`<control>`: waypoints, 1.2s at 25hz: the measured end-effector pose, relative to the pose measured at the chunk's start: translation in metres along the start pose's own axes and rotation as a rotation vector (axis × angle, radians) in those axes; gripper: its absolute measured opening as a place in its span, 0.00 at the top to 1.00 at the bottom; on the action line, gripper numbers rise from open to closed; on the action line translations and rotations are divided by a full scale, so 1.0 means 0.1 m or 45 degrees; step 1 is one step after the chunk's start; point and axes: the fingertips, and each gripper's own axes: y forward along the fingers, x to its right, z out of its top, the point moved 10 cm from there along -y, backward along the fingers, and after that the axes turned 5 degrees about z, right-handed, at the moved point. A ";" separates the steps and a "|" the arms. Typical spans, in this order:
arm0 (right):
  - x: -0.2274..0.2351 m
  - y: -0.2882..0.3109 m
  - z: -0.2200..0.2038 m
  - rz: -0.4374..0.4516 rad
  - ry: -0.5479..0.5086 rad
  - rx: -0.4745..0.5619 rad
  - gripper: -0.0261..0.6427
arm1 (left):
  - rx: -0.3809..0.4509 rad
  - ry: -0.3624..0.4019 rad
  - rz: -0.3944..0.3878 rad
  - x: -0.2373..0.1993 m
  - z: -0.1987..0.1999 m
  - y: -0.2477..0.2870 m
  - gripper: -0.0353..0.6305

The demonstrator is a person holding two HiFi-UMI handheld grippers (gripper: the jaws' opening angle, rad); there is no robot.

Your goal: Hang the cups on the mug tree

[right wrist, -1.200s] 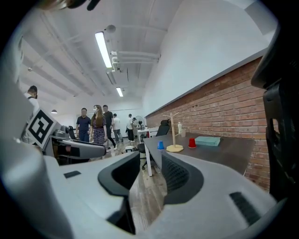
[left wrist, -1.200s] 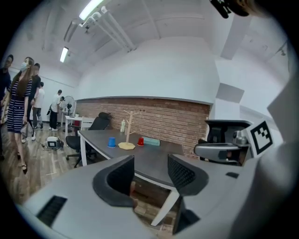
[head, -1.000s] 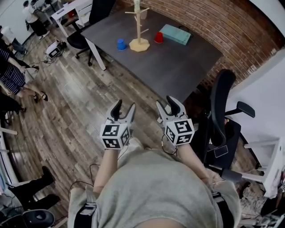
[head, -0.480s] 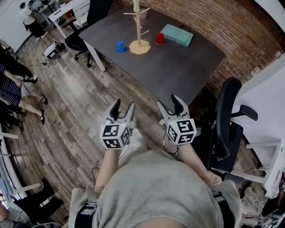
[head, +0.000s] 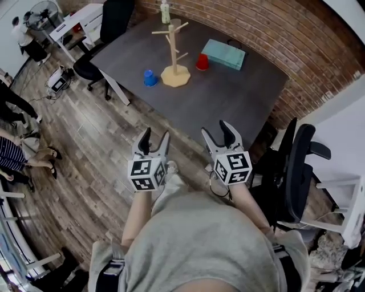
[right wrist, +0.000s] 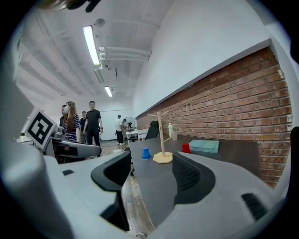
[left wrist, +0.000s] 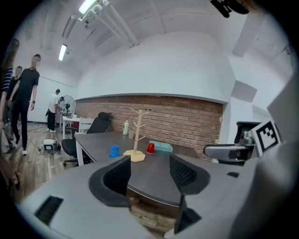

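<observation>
A wooden mug tree stands on the far part of a dark grey table, with a blue cup to its left and a red cup to its right, both upside down. The tree and both cups show small in both gripper views. My left gripper and right gripper are held side by side in front of my chest, short of the table's near edge. Both stand open with nothing between their jaws.
A teal box lies behind the red cup, and a bottle stands at the table's far edge. Black office chairs stand at right and far left. People stand at left on the wood floor. A brick wall runs behind the table.
The table has drawn nearer in the head view as I move toward it. The right gripper's jaws have spread wider. The people at left have shifted.
</observation>
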 end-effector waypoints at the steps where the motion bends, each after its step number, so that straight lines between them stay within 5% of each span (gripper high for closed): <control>1: 0.02 0.08 0.03 -0.008 0.000 0.000 0.55 | -0.001 0.003 -0.005 -0.06 0.04 0.08 0.58; 30: 0.43 2.09 0.44 -0.192 0.025 -0.035 0.55 | -0.091 0.046 -0.116 -1.45 0.62 2.05 0.58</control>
